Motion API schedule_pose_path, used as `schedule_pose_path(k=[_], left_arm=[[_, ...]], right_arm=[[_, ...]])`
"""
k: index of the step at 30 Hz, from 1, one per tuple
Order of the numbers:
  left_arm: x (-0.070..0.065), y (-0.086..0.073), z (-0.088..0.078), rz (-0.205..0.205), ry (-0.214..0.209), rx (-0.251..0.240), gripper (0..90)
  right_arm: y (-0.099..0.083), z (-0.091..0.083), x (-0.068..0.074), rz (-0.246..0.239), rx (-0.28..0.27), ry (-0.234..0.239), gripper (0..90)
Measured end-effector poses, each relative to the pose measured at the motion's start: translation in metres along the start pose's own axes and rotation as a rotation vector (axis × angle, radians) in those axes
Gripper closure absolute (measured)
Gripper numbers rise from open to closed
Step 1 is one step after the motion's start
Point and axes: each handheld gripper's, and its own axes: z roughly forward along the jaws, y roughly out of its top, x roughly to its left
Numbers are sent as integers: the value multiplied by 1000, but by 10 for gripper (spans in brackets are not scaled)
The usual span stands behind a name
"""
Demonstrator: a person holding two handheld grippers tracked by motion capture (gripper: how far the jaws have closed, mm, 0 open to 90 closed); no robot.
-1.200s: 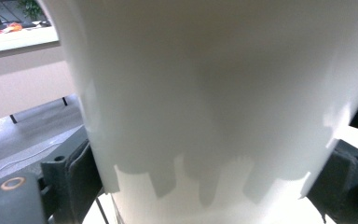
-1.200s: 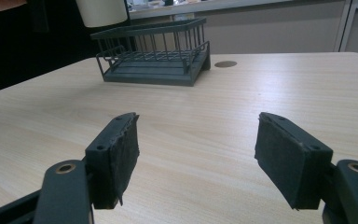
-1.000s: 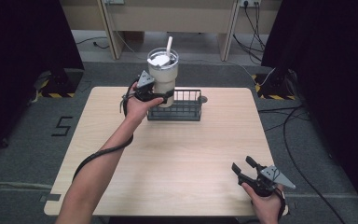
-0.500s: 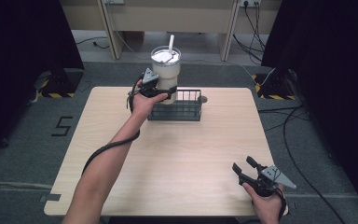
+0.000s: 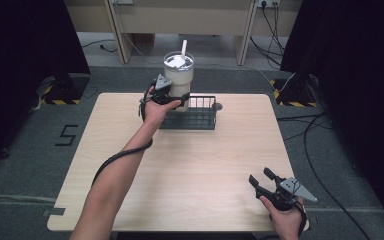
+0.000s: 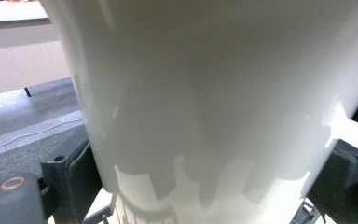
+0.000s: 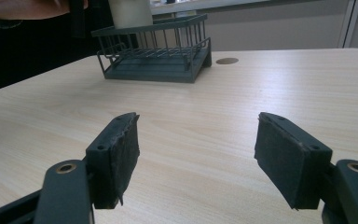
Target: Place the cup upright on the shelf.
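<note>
A tall cream tumbler [image 5: 179, 80] with a lid and a white straw [image 5: 183, 49] is held upright over the left end of a dark wire basket [image 5: 200, 118]. My left gripper [image 5: 176, 101] is shut on its lower part. In the left gripper view the tumbler's wall [image 6: 214, 93] sits between the two pads [image 6: 77, 172]. My right gripper [image 5: 261, 176] hovers open near the table's front right corner with nothing in it. In the right gripper view its fingers [image 7: 116, 156] stand wide apart, pointing at the basket [image 7: 158, 51] and the tumbler [image 7: 129, 11].
The light wooden table [image 5: 200, 165] has a small round hole [image 5: 217, 106] just right of the basket. A black cable [image 5: 115, 160] trails along the left forearm. Dark curtains stand on both sides, and cables lie on the floor at the right.
The left gripper has carried the tumbler slightly to the right and farther back, over the basket. The right gripper has stayed where it was.
</note>
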Motion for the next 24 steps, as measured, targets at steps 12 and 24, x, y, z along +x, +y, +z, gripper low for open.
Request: schedule_pose_path(k=[12, 24], left_arm=[[-5, -11, 11, -11, 6, 23, 106], [-5, -19, 14, -5, 18, 43, 106]], right_arm=[[0, 0, -1, 1, 2, 3, 310], [-1, 1, 0, 2, 4, 9, 310]])
